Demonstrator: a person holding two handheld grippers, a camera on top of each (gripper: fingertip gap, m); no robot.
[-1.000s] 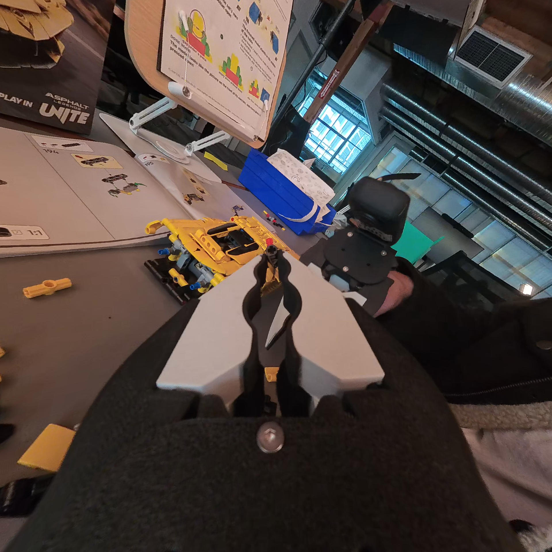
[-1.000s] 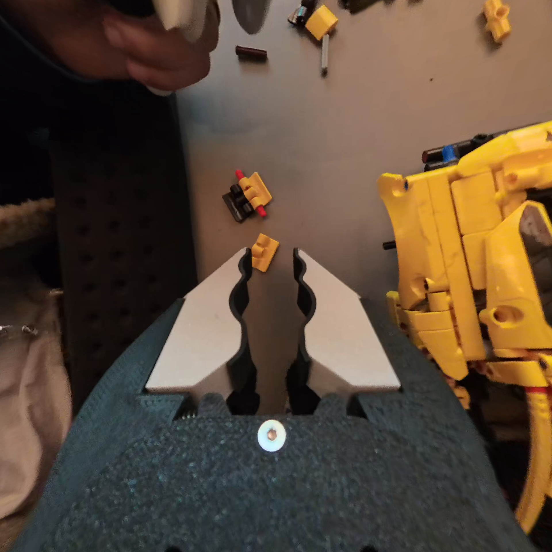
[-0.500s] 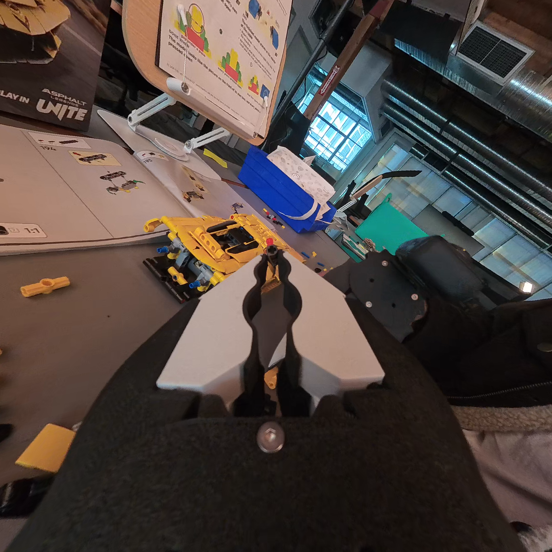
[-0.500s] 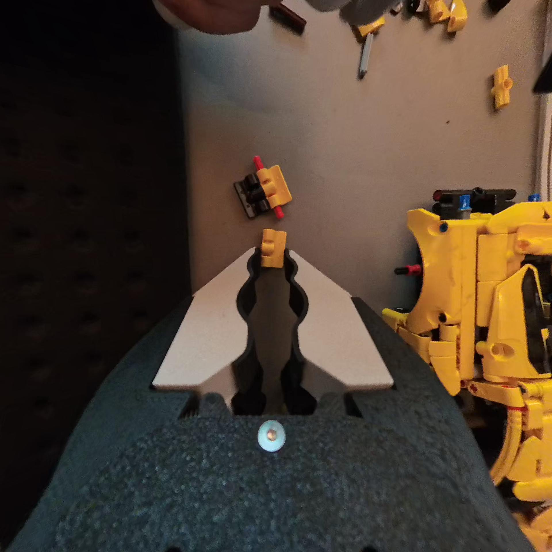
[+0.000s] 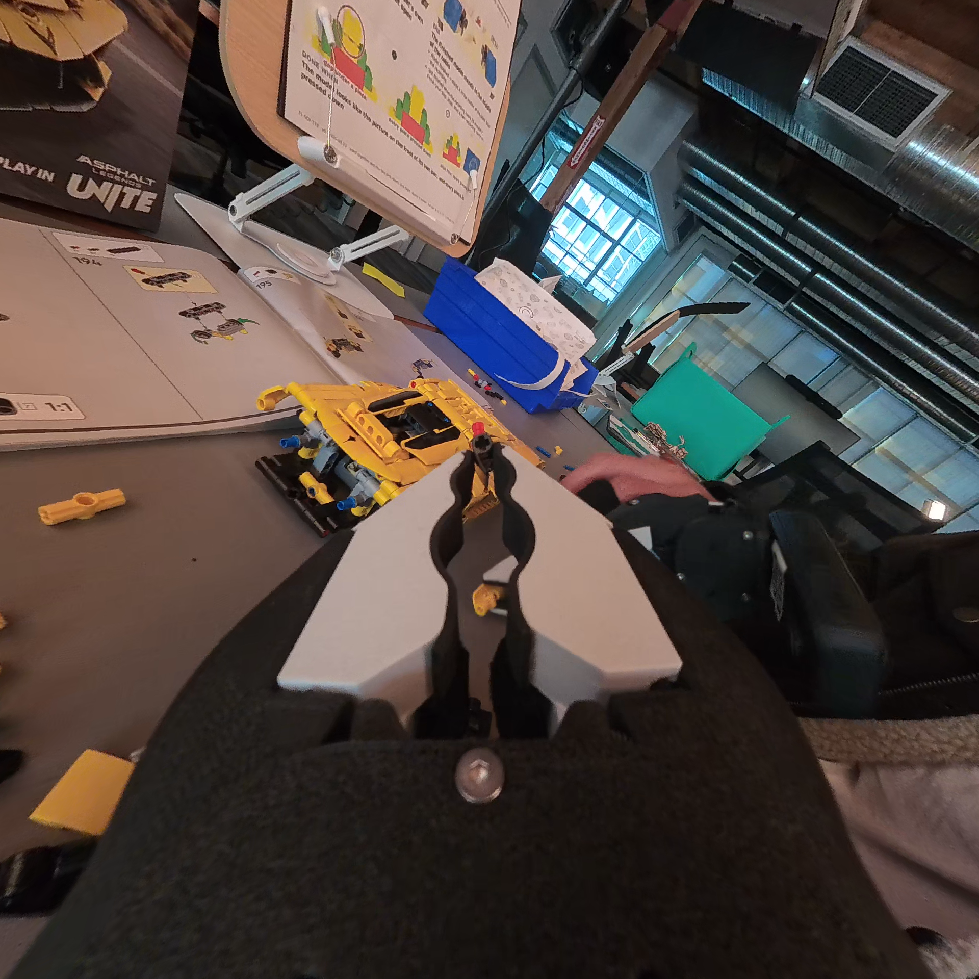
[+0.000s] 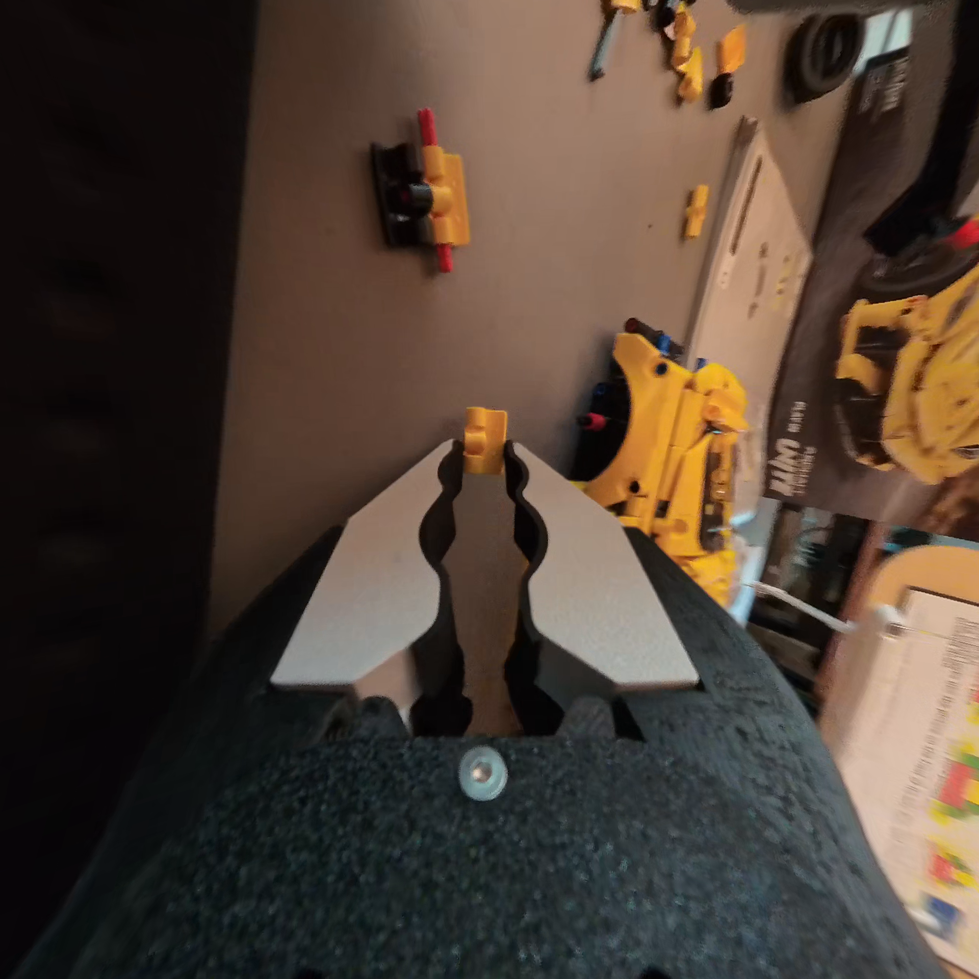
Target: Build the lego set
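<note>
Now yellow piece (image 6: 484, 438) between right gripper (image 6: 482, 450) tips.

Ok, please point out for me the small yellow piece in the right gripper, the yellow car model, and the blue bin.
small yellow piece (image 6: 484, 437), right wrist view, its middle above the fingertips.
yellow car model (image 5: 381, 429), left wrist view, its yellow top.
blue bin (image 5: 487, 339), left wrist view, its side wall.

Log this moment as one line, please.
left gripper: shut on black pin | right gripper: shut on yellow piece | car: on table
</note>
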